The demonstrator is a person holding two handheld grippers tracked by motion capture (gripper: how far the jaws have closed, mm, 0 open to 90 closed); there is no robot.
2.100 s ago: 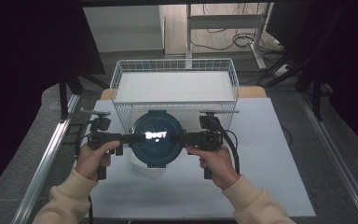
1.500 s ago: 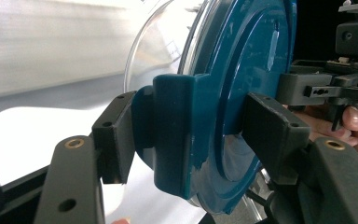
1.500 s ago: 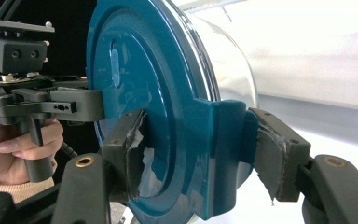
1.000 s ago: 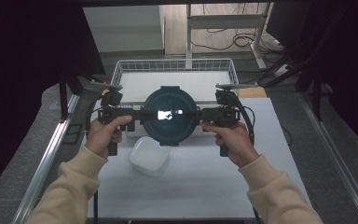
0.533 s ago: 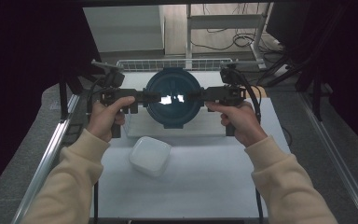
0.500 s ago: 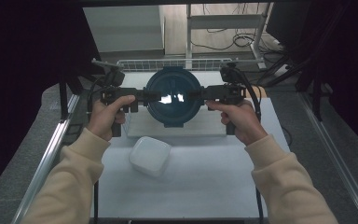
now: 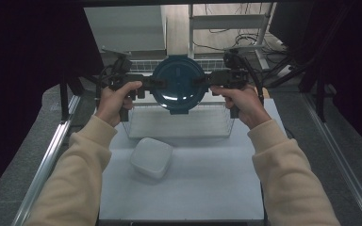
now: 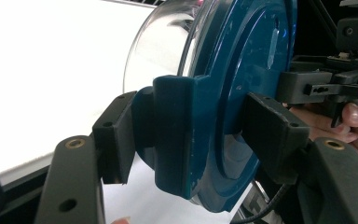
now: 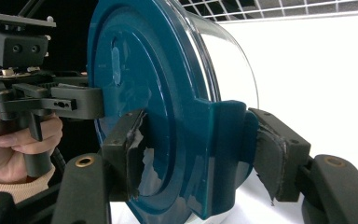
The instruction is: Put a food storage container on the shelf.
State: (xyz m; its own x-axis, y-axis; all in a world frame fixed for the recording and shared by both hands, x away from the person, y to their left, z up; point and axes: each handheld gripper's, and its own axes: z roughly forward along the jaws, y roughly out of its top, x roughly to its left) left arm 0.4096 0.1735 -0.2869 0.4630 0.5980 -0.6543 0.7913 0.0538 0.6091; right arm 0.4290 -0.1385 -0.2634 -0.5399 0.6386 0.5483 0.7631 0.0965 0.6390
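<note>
Round container with blue lid hangs between left tool and right tool, each clamped on a lid latch tab. Rigid, light-looking, clear wall likely slick. Tabs are the right hold; keep squeeze even.

We're looking at a lab here, a recording station and no home kitchen. A white counter sits inside a metal frame, with rails running along its left and right edges. Dark curtains close off both sides. Beyond the far edge, cables sprawl over a wooden floor beside a metal stand. Grey carpet lies under the rig.
</note>
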